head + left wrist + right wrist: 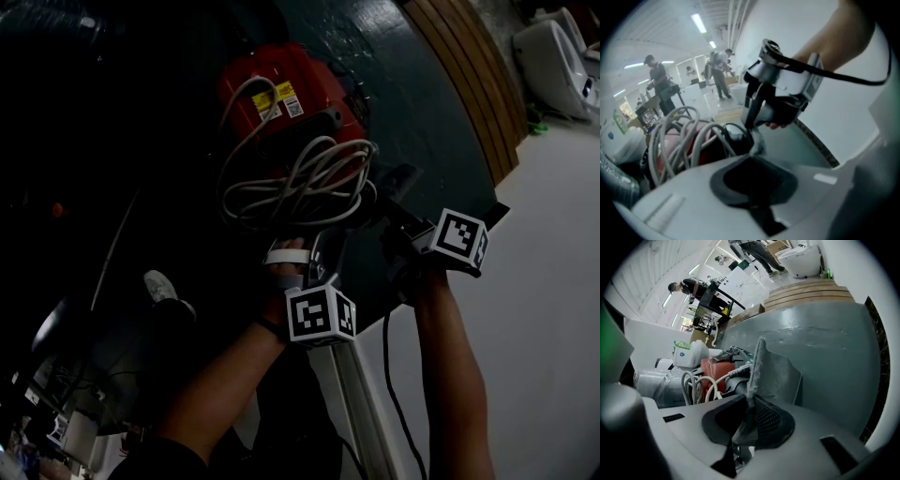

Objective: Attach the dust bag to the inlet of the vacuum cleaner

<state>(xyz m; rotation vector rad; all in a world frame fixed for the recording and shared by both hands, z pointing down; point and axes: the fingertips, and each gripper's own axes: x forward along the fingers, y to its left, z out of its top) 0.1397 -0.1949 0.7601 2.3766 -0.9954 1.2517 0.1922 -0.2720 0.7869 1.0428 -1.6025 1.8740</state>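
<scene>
Dust bag — grey cloth, held up just right of the red vacuum cleaner, against the dark grey-green surface | your right gripper: jaws clamped on the bag's edge | your left gripper: jaws closed on a corner of the same cloth — nearer you | white cord coiled over the vacuum's near end.

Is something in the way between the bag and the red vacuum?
Maybe. The right gripper pinches the bag, and a looped grey cord is heaped on the red vacuum close beside it. The hole for the bag isn't visible, so I can't tell whether the cord covers it.
</scene>
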